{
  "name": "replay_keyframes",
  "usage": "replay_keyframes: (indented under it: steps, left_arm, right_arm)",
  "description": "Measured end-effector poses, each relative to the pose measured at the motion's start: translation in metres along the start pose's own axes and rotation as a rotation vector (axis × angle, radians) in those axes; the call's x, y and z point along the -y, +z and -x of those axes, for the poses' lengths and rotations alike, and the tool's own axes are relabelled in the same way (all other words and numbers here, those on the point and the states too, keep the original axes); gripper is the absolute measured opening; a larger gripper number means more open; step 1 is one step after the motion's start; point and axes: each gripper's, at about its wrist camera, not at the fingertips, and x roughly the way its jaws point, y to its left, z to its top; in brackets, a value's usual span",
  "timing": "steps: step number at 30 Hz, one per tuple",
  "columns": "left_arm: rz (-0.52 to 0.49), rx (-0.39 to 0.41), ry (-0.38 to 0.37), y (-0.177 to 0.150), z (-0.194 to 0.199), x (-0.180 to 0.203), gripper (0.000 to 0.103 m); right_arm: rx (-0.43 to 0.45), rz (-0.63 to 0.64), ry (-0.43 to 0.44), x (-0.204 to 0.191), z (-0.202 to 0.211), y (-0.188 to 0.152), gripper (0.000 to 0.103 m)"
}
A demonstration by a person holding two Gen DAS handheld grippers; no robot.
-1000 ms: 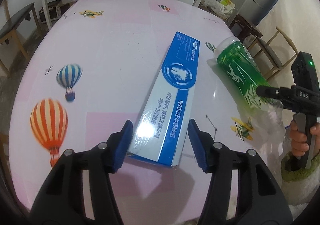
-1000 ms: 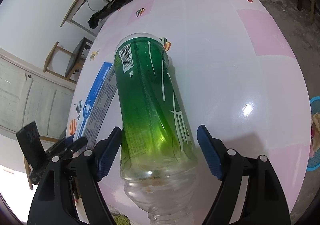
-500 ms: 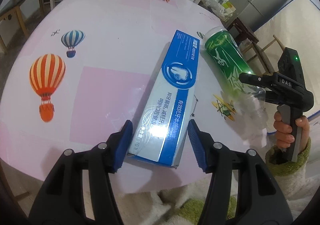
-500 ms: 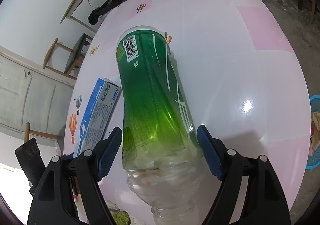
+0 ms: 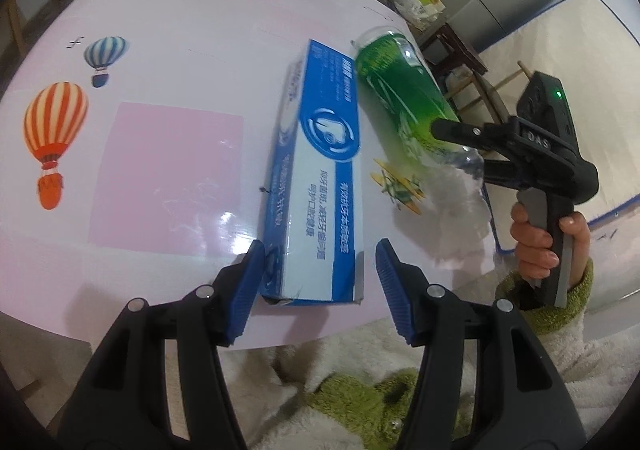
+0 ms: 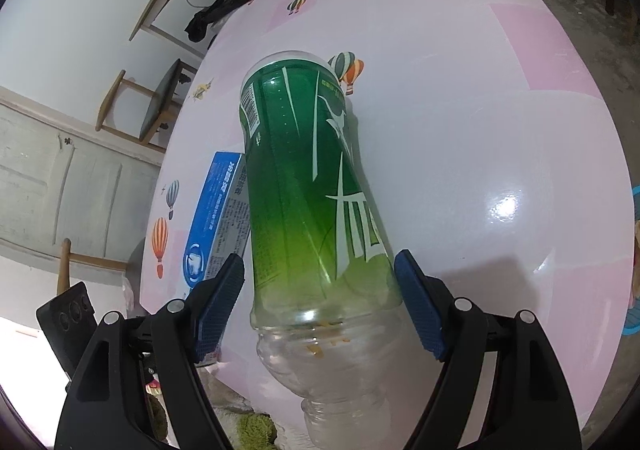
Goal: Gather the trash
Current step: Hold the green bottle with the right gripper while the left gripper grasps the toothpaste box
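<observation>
The left hand-held gripper (image 5: 318,292) gapes wide around the near end of the box (image 5: 320,177), which lies on the table (image 5: 168,153). The right hand-held gripper (image 6: 320,306) is spread around the green bottle (image 6: 312,201) lying beside the box; its right pad looks close to touching.

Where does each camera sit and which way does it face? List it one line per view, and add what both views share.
Left wrist: sits on the left gripper, facing along its open fingers at the blue toothpaste box; the right gripper and the person's right hand show too.
Right wrist: sits on the right gripper, facing along its open fingers at the green bottle.
Shared: box, bottle, pink table.
</observation>
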Motion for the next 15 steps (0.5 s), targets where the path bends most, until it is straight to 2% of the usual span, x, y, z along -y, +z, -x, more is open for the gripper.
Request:
replay_keyframes:
  steps: [5, 15]
  left_arm:
    - [-0.015, -0.013, -0.023, -0.003, -0.007, 0.009, 0.055]
    - [-0.022, -0.022, -0.007, -0.005, -0.011, 0.009, 0.055]
  right_arm:
    - [-0.013, -0.004, 0.018, 0.001, -0.001, 0.001, 0.075]
    - [-0.024, -0.006, 0.023, 0.007, -0.002, 0.001, 0.075]
